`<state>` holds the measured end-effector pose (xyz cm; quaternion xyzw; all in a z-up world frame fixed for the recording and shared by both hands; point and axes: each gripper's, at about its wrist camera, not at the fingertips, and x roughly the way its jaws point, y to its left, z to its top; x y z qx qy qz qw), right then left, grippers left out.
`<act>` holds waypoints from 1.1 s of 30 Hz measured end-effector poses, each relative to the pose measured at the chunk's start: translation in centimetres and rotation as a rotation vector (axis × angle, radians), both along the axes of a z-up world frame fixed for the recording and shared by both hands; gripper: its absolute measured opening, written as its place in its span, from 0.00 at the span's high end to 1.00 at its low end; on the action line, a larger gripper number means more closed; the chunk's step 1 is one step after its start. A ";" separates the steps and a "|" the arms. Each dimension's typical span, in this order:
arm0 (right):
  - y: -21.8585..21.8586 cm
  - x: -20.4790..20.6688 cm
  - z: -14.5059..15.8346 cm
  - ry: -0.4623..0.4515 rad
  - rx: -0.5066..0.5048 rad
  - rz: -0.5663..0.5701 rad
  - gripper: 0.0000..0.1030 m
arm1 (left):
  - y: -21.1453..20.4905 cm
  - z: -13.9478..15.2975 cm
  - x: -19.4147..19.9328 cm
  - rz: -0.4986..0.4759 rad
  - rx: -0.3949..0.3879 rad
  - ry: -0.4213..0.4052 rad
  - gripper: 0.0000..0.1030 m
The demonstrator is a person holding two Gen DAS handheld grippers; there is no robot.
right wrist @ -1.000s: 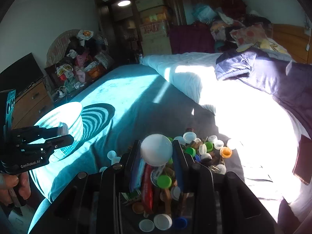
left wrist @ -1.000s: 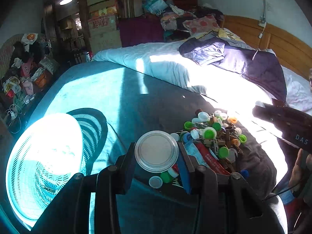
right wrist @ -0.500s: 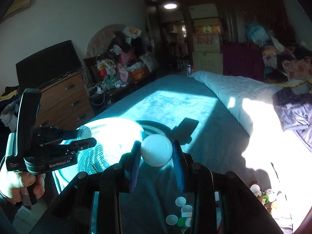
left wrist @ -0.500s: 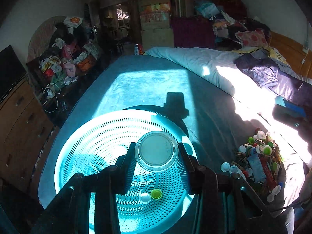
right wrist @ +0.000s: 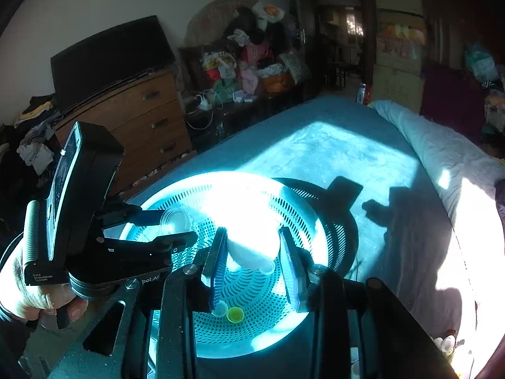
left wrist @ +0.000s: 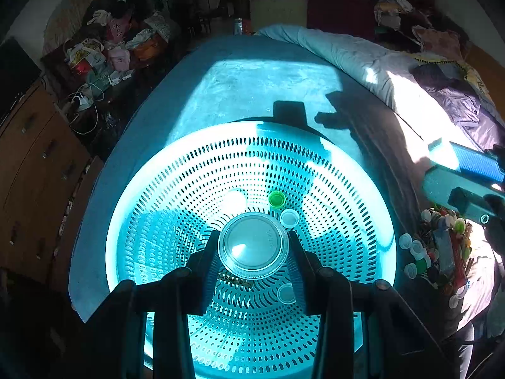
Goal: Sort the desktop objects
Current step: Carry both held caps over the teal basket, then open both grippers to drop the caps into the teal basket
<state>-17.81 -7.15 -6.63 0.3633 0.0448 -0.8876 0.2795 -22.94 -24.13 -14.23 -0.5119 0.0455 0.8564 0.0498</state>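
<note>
Both tools are being held over the perforated basket (left wrist: 353, 189), which is sitting on the teal-covered bed (left wrist: 252, 79). The left tool (left wrist: 252, 246) is clamped on a clear round lid (left wrist: 252, 244), gripped at its rim with its flat face turned toward the camera. Straight below it lies the basket's floor, where a green cap (left wrist: 277, 198) and a white cap (left wrist: 289, 218) are resting just beyond the lid and another pale cap (left wrist: 286, 293) is lying nearer.

The right tool (right wrist: 252, 252) is being held over the same basket from the other side, and a white cap (right wrist: 252, 249) is sitting between its fingers; the sun glare is washing out that cap's edges, so contact at the pads cannot be confirmed, though a grip is judged likely. Seen from the left wrist, the right tool's body is being cut off at the frame's right edge.

The coming move is judged to turn on a drop straight down: both held pieces are already inside the rim's outline, the left one nearer the centre. The unsorted pile (left wrist: 442, 246) is lying well to the right, partly lost in shadow and glare.
</note>
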 end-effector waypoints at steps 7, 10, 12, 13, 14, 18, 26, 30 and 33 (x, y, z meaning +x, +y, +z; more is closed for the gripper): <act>-1.9 -3.8 -3.9 -0.245 -0.011 0.036 0.70 | -0.7 -4.2 -1.4 -0.010 -0.006 -0.159 0.60; -2.2 -3.7 -4.3 -0.254 -0.005 0.041 0.70 | -0.5 -4.5 -0.8 -0.020 -0.009 -0.160 0.60; -2.6 -3.8 -4.5 -0.258 0.000 0.048 0.70 | -0.6 -4.5 -0.6 -0.022 -0.011 -0.158 0.60; -2.8 -3.8 -4.5 -0.257 0.004 0.048 0.70 | -0.9 -4.5 -1.2 -0.022 -0.006 -0.157 0.60; -2.9 -3.8 -4.4 -0.258 0.005 0.049 0.70 | -0.9 -4.5 -1.3 -0.022 -0.004 -0.156 0.60; -3.2 -4.0 -4.5 -0.258 0.009 0.051 0.70 | -1.0 -4.5 -1.3 -0.023 -0.009 -0.154 0.60; -3.2 -4.0 -4.9 -0.270 0.008 0.051 0.70 | -1.1 -4.9 -1.7 -0.023 -0.018 -0.152 0.60; -3.2 -3.9 -4.8 -0.274 0.010 0.051 0.69 | -1.1 -5.3 -1.9 -0.017 -0.017 -0.151 0.60; -3.2 -3.9 -4.7 -0.270 0.014 0.049 0.61 | -1.5 -4.9 -2.1 0.012 -0.022 -0.128 0.59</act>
